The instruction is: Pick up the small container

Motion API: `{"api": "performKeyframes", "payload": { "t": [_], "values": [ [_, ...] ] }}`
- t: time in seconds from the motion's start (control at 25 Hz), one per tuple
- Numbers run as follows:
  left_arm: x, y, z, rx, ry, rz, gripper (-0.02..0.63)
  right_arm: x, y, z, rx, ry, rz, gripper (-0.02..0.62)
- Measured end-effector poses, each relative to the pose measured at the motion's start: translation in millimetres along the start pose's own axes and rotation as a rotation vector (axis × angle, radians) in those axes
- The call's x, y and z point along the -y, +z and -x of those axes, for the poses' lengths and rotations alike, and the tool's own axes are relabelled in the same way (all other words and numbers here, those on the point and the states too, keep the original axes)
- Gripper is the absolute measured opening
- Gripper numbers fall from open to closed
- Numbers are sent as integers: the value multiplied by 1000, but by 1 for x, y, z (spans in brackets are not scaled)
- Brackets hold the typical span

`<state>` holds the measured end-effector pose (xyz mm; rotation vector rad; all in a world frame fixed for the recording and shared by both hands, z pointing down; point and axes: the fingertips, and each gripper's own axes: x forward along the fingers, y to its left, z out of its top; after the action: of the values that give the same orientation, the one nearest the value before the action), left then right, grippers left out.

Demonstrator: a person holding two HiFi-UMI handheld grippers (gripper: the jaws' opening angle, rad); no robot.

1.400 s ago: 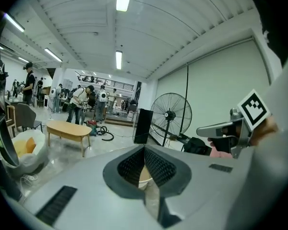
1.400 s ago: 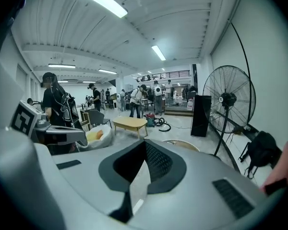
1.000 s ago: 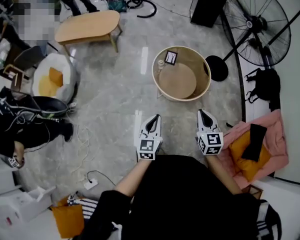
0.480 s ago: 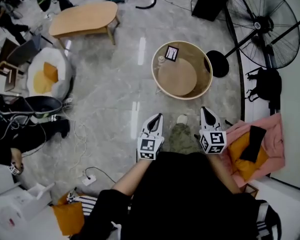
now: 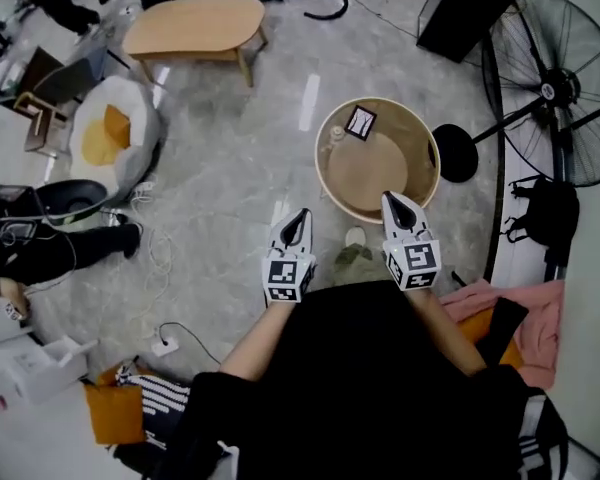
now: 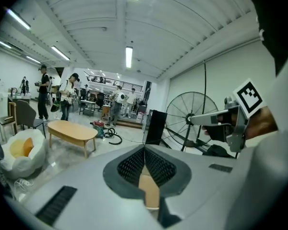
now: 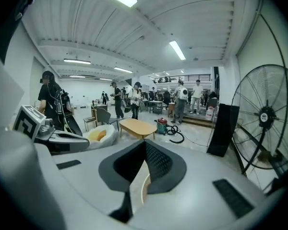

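Note:
The small container [image 5: 333, 138] is a little white pot standing at the left edge of the round wooden table [image 5: 420, 133], beside a black-and-white marker card [image 5: 360, 121]. My left gripper [image 5: 300, 213] is held over the floor short of the table, jaws shut and empty. My right gripper [image 5: 393, 198] points at the table's near rim, its tips together with nothing between them. Both are well short of the container. In the left gripper view the left gripper [image 6: 145, 147] looks level across the room, as does the right gripper [image 7: 145, 142] in its own view; the container shows in neither.
A large standing fan [image 5: 560, 78] and a black box [image 5: 470, 13] are right of the round table. A low oval wooden table [image 5: 195, 26] and a white beanbag [image 5: 110, 128] lie at the left. Cables cross the floor. People stand far off [image 6: 67, 92].
The person has stepped toward the round table, so it now lies closer to both grippers. The right gripper's tip has reached the table's near rim. A shoe has come into view between the grippers.

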<state>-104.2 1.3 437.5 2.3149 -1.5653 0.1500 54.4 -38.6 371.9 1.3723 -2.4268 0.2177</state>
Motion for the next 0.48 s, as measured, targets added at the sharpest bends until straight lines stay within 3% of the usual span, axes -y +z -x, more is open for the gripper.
{"api": "performKeyframes", "payload": {
  "t": [0.48],
  "values": [
    [2, 21, -85, -8, 132, 33, 18, 87, 11, -65, 5, 124, -43, 21]
  ]
}}
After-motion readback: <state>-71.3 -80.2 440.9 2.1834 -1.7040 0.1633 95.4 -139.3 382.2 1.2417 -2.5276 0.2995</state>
